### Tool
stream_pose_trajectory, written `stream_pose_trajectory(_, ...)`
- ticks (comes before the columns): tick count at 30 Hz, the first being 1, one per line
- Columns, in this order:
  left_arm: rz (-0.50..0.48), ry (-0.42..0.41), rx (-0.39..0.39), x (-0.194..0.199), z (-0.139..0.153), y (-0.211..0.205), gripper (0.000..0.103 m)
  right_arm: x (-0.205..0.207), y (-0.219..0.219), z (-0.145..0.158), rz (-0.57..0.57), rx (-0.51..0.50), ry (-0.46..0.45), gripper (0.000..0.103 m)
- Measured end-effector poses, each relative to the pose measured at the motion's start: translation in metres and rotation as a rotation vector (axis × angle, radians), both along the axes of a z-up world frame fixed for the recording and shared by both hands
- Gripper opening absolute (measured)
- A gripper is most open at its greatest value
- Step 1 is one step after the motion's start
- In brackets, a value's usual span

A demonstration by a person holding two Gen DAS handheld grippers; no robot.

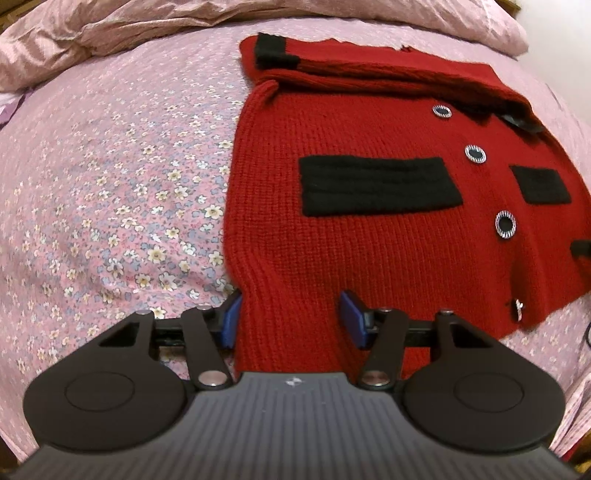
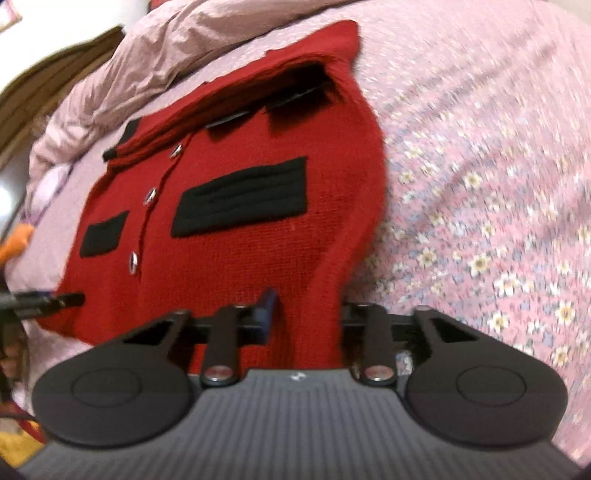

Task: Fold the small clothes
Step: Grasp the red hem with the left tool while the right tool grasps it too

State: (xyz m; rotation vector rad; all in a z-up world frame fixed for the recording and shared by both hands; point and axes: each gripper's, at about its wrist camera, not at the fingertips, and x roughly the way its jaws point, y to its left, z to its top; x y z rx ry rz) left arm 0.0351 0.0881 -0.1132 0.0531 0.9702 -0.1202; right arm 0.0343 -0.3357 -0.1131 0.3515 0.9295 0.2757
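Note:
A red knitted cardigan point(image 1: 369, 240) with black pocket patches and round buttons lies front up on a pink flowered bedsheet point(image 1: 110, 184). Its top part is folded down over the collar. My left gripper point(image 1: 291, 319) stands open at the near hem corner. The cloth runs between its blue pads point(image 1: 231, 321), and the left pad is against the cardigan's side edge. In the right wrist view, my right gripper point(image 2: 306, 314) is shut on a bunched fold of the cardigan point(image 2: 240, 258) at the other hem corner. The red knit fills the gap and hides the right pad. The left gripper's dark fingers point(image 2: 55, 298) show at that view's left edge.
A crumpled pink duvet point(image 1: 258, 14) lies along the back of the bed, seen also in the right wrist view point(image 2: 155, 48). A brown wooden bed frame point(image 2: 55, 85) and an orange object point(image 2: 18, 240) sit at that view's left edge. Bare sheet point(image 2: 480, 184) spreads beside the cardigan.

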Motion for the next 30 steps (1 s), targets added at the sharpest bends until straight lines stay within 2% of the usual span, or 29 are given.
stream_pose_trajectory(4, 0.017, 0.028, -0.008, 0.006, -0.001, -0.002, 0.068, -0.001, -0.004, 0.0, -0.001, 0.024, -0.002, 0.025)
stream_pose_trajectory(8, 0.028, 0.033, 0.009, 0.008, 0.0, -0.006, 0.066, -0.002, -0.002, 0.0, -0.007, 0.015, -0.011, 0.022)
stream_pose_trajectory(9, 0.022, 0.026, 0.005, 0.006, 0.001, -0.006, 0.061, -0.003, -0.003, 0.001, -0.014, 0.019, -0.018, 0.019)
stream_pose_trajectory(10, 0.017, 0.022, -0.014, 0.004, 0.002, -0.004, 0.047, -0.005, -0.004, 0.001, -0.022, 0.027, -0.024, 0.015)
stream_pose_trajectory(12, 0.028, 0.018, -0.078, 0.001, 0.005, 0.0, 0.032, -0.007, -0.009, 0.003, -0.039, 0.059, -0.039, 0.012)
stream_pose_trajectory(13, 0.035, 0.015, -0.087, -0.001, 0.005, 0.0, 0.028, -0.009, -0.012, 0.004, -0.042, 0.076, -0.054, 0.012)
stream_pose_trajectory(16, 0.035, -0.011, -0.071, -0.005, 0.008, -0.004, 0.022, -0.014, -0.016, 0.011, -0.054, 0.126, -0.101, 0.01)
stream_pose_trajectory(22, 0.057, -0.067, -0.138, -0.01, 0.024, -0.001, 0.019, -0.016, -0.018, 0.027, -0.07, 0.196, -0.178, 0.01)
stream_pose_trajectory(30, 0.132, -0.125, -0.311, -0.003, 0.055, 0.017, 0.017, -0.001, -0.018, 0.051, -0.048, 0.247, -0.252, 0.01)
